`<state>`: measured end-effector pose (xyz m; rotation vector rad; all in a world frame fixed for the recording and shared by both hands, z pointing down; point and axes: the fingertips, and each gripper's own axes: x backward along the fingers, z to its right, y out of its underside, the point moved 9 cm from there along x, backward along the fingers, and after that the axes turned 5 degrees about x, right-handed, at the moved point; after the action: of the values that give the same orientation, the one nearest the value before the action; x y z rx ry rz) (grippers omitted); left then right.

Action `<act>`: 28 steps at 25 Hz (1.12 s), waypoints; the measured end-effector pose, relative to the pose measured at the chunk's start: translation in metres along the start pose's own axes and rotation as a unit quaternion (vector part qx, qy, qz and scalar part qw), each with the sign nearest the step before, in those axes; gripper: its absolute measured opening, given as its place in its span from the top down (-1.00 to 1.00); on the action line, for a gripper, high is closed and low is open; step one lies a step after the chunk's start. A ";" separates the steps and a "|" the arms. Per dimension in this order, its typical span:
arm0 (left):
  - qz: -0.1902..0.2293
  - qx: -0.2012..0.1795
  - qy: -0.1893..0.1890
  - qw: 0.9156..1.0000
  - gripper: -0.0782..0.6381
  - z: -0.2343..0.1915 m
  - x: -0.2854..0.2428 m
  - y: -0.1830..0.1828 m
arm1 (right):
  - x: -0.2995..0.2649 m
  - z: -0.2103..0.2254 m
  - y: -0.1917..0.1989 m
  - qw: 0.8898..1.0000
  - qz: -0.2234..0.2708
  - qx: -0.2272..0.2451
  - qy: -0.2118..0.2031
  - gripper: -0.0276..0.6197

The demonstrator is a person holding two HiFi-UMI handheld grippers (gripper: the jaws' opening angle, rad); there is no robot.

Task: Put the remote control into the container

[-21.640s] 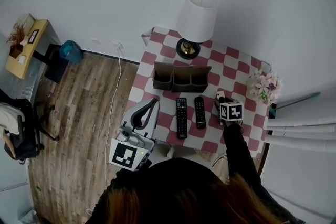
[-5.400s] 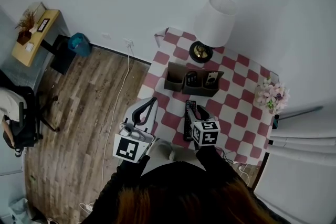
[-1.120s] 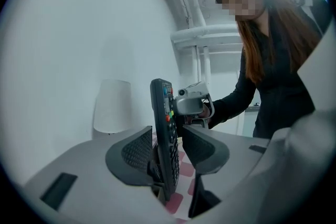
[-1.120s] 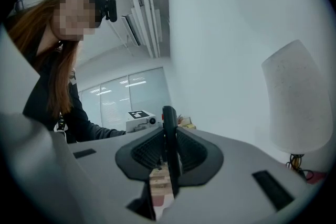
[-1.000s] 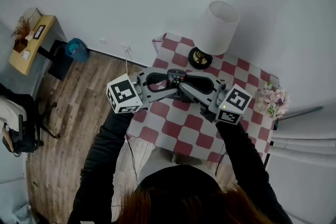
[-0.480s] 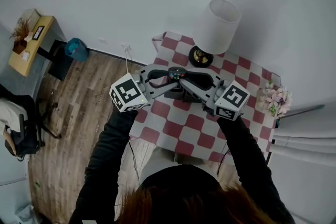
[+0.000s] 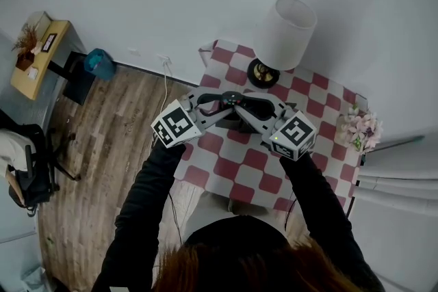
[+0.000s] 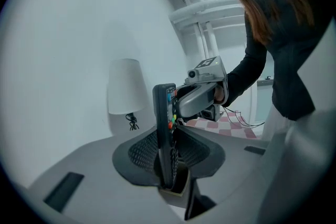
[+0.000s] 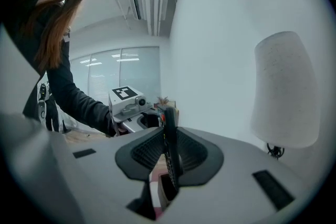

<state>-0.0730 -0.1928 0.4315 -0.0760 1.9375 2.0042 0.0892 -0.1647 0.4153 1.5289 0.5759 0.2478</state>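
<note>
Alignment of the slim black plastic remote control (image 8: 164, 128) with the opening beneath it was the relation on which the coming move depended. The remote stood upright, long axis vertical, with its lower end directly above, or just entering, the brown open-topped container (image 8: 173, 191) on the red-and-white checked table (image 7: 236, 171). You held it from opposite sides. The right gripper (image 9: 169, 134) pinched it between its pads. The left gripper (image 8: 169, 136) had just been closing its jaws with the remote between them, and its pads pressed on it too. Neither hand was nearer, so a straight descent would probably seat it. The remote's lower tip was hidden behind the jaws in both gripper views. In the head view the grippers covered most of the container, and you could not tell which compartment lay underneath.
</note>
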 end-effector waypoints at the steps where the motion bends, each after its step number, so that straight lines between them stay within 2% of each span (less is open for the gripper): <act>1: -0.005 -0.001 -0.001 1.000 0.49 0.000 -0.001 0.003 | -0.001 -0.001 0.003 1.000 -0.006 0.000 0.003 0.67; 5: -0.020 0.004 -0.005 1.000 0.49 0.002 -0.006 0.016 | -0.003 -0.003 0.014 0.999 -0.033 0.000 0.016 0.67; 9: -0.031 0.026 -0.010 0.999 0.49 0.003 -0.011 0.030 | -0.007 -0.004 0.024 0.998 -0.060 -0.004 0.026 0.67; 16: -0.075 0.042 -0.012 0.996 0.49 0.006 -0.023 0.049 | -0.014 -0.008 0.039 0.991 -0.126 0.007 0.046 0.67; 23: -0.094 0.050 -0.013 0.994 0.49 0.004 -0.030 0.058 | -0.018 -0.007 0.048 0.987 -0.148 -0.001 0.058 0.67; 28: -0.095 0.059 -0.018 0.994 0.49 0.003 -0.031 0.059 | -0.019 -0.007 0.049 0.987 -0.145 0.000 0.072 0.67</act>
<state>-0.0602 -0.1966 0.4973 -0.1855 1.9435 1.7549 0.0795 -0.1660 0.4676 1.4139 0.9047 0.1337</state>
